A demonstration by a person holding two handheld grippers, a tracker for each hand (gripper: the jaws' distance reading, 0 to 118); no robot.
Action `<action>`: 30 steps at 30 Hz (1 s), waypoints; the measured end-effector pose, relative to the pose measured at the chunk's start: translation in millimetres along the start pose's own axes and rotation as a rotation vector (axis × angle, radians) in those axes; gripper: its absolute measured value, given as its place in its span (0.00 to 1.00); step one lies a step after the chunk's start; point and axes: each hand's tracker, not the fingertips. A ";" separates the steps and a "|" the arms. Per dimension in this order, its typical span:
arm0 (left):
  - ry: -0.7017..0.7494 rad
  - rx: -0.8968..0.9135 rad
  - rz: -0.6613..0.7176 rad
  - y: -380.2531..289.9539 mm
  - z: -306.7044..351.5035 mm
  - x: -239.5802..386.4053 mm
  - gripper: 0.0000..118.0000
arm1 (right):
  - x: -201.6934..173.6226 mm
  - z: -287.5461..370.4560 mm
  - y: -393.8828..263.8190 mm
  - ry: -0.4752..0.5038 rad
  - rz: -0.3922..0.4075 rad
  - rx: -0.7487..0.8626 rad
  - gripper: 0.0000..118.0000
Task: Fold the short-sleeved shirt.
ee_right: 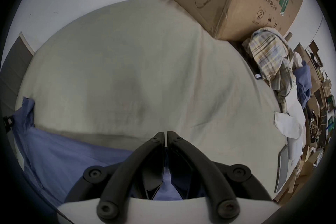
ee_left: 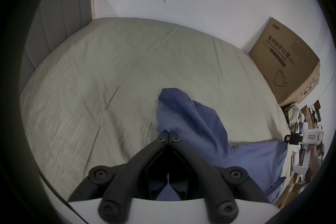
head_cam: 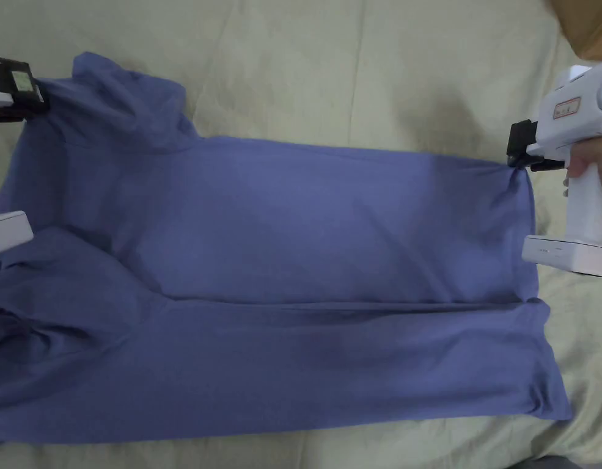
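Observation:
A blue short-sleeved shirt (head_cam: 305, 256) lies spread lengthwise across a pale green bed sheet (head_cam: 330, 73), its far half lifted off the sheet along a crease. My left gripper (head_cam: 44, 96) is at the far left, shut on the shirt's shoulder by a bunched sleeve (head_cam: 128, 104). In the left gripper view the jaws (ee_left: 168, 134) pinch blue cloth (ee_left: 192, 124). My right gripper (head_cam: 518, 160) is at the far right, shut on the hem corner; its own view has the jaws (ee_right: 167, 134) closed with blue cloth (ee_right: 72, 153) under them.
A large cardboard box (ee_left: 287, 66) stands on the bed's far right corner against a white wall. A heap of clothes (ee_right: 272, 57) and clutter lies beyond the bed's right edge. A grey headboard (ee_left: 60, 24) bounds the left end. Bare sheet stretches behind the shirt.

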 end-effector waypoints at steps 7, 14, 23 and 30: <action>-0.037 0.061 0.006 -9.3 51.5 -2.8 0.00 | 1.7 79.6 -12.4 0.056 0.000 0.143 0.02; -0.089 0.130 0.033 -46.0 124.4 -24.8 0.00 | 17.8 153.5 -60.7 0.109 -0.004 0.252 0.02; -0.106 0.135 0.135 -142.4 171.4 -56.8 0.00 | 39.2 185.6 -160.7 0.135 -0.046 0.262 0.02; -0.048 0.038 0.219 -220.9 167.8 -72.8 0.00 | 51.0 167.9 -226.1 0.127 -0.113 0.165 0.02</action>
